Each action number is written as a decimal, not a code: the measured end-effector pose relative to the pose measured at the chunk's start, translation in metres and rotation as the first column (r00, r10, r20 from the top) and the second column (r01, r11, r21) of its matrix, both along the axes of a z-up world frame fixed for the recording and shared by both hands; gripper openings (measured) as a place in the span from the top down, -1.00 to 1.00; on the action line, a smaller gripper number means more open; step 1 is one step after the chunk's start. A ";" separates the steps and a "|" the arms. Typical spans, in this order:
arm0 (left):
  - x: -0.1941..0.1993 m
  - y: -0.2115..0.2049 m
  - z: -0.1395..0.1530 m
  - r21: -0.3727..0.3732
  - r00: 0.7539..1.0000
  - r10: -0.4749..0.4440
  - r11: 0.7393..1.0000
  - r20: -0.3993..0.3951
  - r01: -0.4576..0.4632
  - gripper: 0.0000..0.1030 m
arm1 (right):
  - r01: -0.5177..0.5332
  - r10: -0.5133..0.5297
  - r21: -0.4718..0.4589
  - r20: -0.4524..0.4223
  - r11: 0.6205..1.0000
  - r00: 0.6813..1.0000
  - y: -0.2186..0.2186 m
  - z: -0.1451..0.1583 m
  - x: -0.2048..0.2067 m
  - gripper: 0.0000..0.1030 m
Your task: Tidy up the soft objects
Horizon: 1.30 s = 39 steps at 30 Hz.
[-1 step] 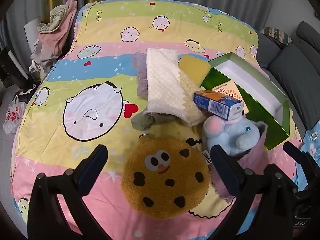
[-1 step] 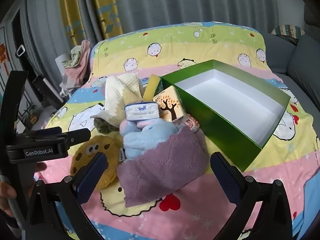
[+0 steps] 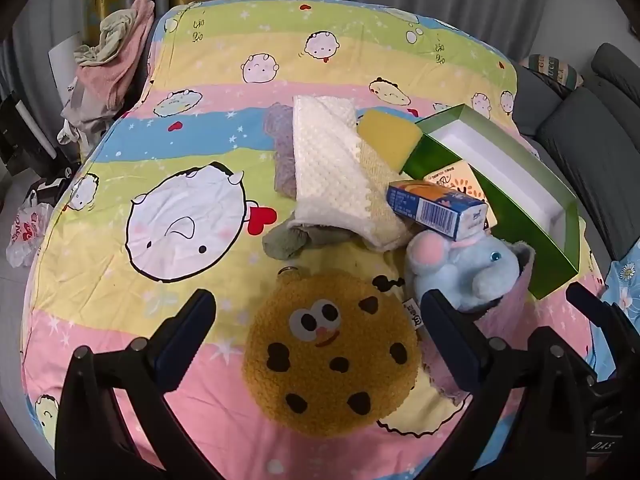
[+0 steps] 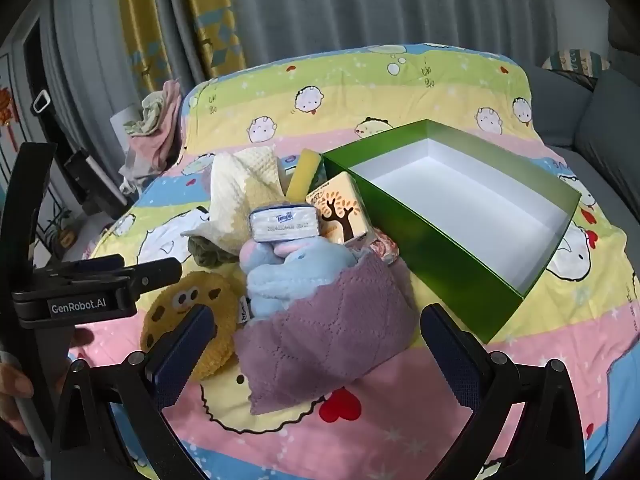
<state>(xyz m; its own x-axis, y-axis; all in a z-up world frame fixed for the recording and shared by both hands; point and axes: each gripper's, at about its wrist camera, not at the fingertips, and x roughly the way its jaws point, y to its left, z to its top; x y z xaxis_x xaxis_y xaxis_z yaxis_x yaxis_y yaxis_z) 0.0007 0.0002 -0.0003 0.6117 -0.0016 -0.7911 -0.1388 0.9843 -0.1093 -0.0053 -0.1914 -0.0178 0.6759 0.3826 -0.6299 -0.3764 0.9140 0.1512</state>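
On the cartoon bedsheet lies a heap of soft things. My left gripper (image 3: 318,304) hovers open just above a round cookie plush (image 3: 332,352). A blue elephant plush (image 4: 296,272) sits half wrapped in a purple quilted cloth (image 4: 324,340), and my right gripper (image 4: 319,320) stands open over that cloth. A blue tissue pack (image 3: 436,204) rests on the elephant's head, with an orange tissue pack (image 4: 340,212) beside it. Behind them lie a cream knitted blanket (image 3: 332,176), a yellow sponge (image 3: 388,140) and a grey-green rag (image 3: 288,240). The open green box (image 4: 440,264) is empty.
A pile of clothes (image 3: 112,52) hangs at the bed's back left corner. A grey sofa (image 3: 592,140) runs along the right side. A plastic bag (image 3: 28,228) lies on the floor at left. A hand (image 4: 12,384) holds the left gripper's handle.
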 end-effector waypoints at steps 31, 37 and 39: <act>-0.009 -0.004 -0.009 0.003 1.000 -0.009 1.000 0.001 0.009 -0.98 | -0.010 0.010 -0.001 -0.015 1.000 1.000 0.009 -0.009 -0.003 -1.00; -0.009 -0.002 -0.010 -0.002 1.000 -0.010 1.000 0.000 0.010 -0.98 | -0.012 0.012 0.004 -0.018 1.000 1.000 0.008 -0.010 -0.002 -1.00; -0.009 -0.002 -0.010 -0.001 1.000 -0.010 1.000 -0.001 0.010 -0.98 | -0.014 0.014 0.003 -0.017 1.000 1.000 0.009 -0.010 -0.003 -1.00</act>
<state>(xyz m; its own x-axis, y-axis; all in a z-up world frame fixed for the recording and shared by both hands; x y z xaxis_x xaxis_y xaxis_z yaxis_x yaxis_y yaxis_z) -0.0081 -0.0016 -0.0101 0.6108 -0.0085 -0.7918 -0.1293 0.9855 -0.1103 -0.0082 -0.1827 -0.0278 0.6596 0.3941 -0.6400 -0.3868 0.9081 0.1605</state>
